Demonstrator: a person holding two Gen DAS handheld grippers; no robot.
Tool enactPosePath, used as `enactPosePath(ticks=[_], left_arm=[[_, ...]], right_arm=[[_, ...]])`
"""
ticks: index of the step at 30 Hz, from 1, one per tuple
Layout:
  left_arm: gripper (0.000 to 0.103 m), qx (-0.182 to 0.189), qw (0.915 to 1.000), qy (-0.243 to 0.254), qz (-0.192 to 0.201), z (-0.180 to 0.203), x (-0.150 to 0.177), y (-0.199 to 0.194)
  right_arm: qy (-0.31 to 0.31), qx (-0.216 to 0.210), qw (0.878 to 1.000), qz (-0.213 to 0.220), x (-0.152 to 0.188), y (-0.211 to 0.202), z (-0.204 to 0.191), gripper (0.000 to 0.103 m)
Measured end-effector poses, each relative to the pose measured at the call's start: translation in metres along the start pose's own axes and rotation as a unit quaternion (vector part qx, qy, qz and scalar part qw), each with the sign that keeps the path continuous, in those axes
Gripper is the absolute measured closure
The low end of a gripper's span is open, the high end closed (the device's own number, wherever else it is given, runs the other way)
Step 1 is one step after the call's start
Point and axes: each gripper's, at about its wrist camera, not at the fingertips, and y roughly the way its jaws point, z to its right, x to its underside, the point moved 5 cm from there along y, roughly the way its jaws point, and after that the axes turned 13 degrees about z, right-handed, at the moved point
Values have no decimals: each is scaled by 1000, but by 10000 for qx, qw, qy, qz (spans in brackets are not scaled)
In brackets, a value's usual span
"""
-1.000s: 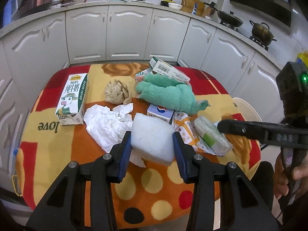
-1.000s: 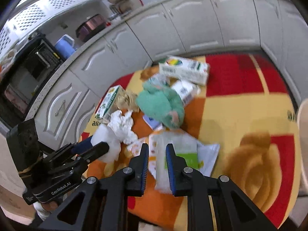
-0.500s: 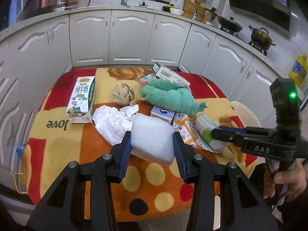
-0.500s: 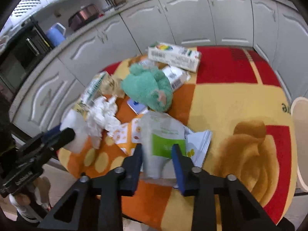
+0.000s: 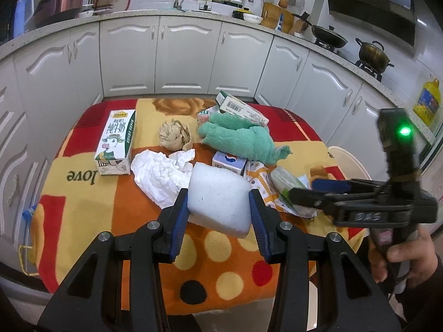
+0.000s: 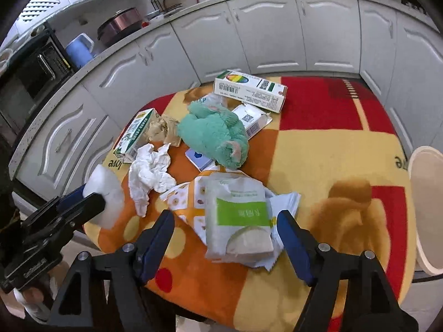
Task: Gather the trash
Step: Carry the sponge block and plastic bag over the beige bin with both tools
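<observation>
My left gripper [image 5: 218,207] is shut on a white foam block [image 5: 218,197] and holds it above the table's near edge; the block also shows in the right wrist view [image 6: 106,193]. My right gripper [image 6: 225,233] is wide open, its jaws on either side of a white wrapper with a green label [image 6: 239,218] that lies on the table. The wrapper shows in the left wrist view [image 5: 288,186], with the right gripper [image 5: 310,191] at it. A crumpled white tissue [image 5: 160,173], a brown paper ball [image 5: 174,137] and a milk carton [image 5: 116,142] lie to the left.
A green plush towel [image 6: 214,135], a long cardboard box [image 6: 250,90], a small blue-and-white box [image 5: 228,161] and printed paper [image 6: 191,202] lie mid-table. A white round bin rim [image 6: 426,207] stands at the table's right edge. White cabinets [image 5: 182,58] ring the table.
My right gripper has opened from nearly shut to wide open around the green-label wrapper. The left gripper still holds the foam block, drawn back slightly.
</observation>
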Motion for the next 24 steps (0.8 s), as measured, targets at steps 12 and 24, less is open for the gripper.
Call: enactPosePath(ticks=[12,24], left_arm=[[62,150,9998,-63,-77,11,-5,15],[62,676,9970,348,-133,92,-29,54]], right_arm=[[443,-381,9976,375,-8,-10,17,62],[392,22,9947,954,-30,-71,58,62]])
